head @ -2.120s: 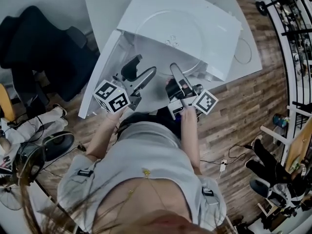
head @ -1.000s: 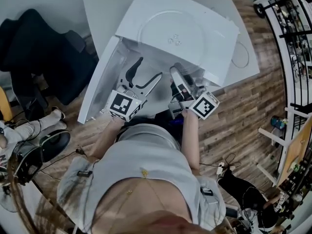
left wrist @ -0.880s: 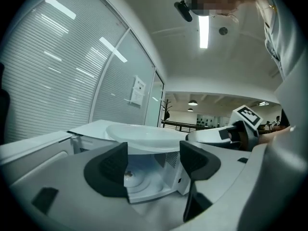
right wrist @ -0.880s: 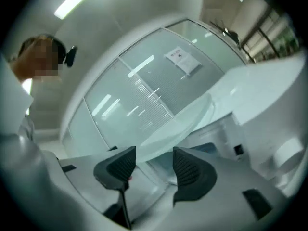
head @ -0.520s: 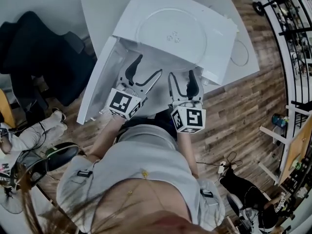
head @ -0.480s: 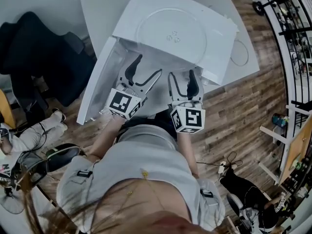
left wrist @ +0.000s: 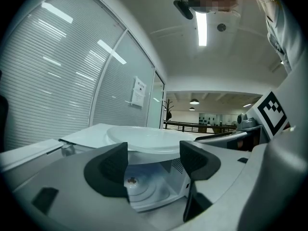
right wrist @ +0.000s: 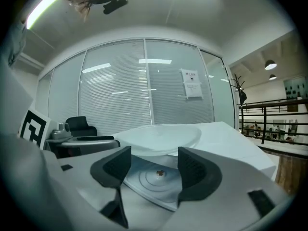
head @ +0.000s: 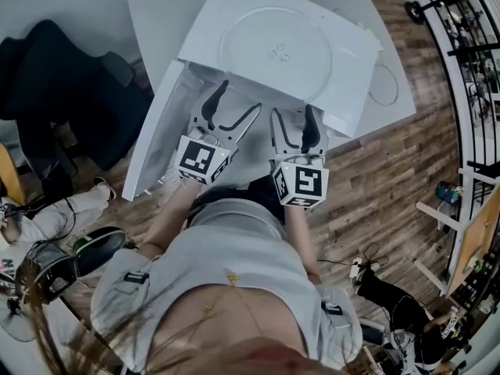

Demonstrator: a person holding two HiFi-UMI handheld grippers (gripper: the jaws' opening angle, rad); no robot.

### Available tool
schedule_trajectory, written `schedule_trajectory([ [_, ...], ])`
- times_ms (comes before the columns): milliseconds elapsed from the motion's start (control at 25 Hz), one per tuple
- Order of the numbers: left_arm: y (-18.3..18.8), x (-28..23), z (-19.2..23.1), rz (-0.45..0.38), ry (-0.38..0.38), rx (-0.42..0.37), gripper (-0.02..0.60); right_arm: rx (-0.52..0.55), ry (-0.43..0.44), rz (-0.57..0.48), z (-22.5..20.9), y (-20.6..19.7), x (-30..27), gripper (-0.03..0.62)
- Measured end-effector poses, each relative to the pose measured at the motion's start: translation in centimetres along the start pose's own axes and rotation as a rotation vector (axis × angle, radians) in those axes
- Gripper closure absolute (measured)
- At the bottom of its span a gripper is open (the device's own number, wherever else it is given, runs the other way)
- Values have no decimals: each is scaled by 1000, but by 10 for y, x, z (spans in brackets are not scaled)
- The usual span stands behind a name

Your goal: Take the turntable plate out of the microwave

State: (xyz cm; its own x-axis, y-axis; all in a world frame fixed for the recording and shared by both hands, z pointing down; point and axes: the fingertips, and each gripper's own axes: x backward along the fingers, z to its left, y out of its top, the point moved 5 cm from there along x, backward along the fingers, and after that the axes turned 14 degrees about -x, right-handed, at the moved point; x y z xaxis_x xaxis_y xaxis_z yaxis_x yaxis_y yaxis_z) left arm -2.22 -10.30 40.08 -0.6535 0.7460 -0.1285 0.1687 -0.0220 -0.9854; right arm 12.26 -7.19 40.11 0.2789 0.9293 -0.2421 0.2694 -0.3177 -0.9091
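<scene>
The clear glass turntable plate (head: 273, 51) lies flat on top of the white microwave (head: 348, 69); the left gripper view shows the plate (left wrist: 144, 138) there too, and so does the right gripper view (right wrist: 159, 136). The microwave's door (head: 152, 143) hangs open to the left. Both grippers point into the cavity mouth, side by side. My left gripper (head: 233, 104) is open and holds nothing. My right gripper (head: 293, 116) has just been opening its jaws; they stand wide with nothing between them. Past the jaws the bare cavity floor shows its drive hub (right wrist: 157, 174).
The microwave sits on a white table (head: 156, 14). A black office chair (head: 62, 76) stands at the left. Wooden floor and a metal railing (head: 469, 45) lie to the right. The person's torso fills the lower middle of the head view.
The right gripper rolled from lying on its side to level, its marker cube now facing up, and its jaws spread. The left gripper edged slightly toward the microwave. The plate stayed put.
</scene>
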Motion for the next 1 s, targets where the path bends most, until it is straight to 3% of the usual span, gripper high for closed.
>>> schedule_trajectory([
  [1000, 4, -34, 16, 12, 36, -20, 247, 17, -55, 20, -6, 14, -35, 307],
])
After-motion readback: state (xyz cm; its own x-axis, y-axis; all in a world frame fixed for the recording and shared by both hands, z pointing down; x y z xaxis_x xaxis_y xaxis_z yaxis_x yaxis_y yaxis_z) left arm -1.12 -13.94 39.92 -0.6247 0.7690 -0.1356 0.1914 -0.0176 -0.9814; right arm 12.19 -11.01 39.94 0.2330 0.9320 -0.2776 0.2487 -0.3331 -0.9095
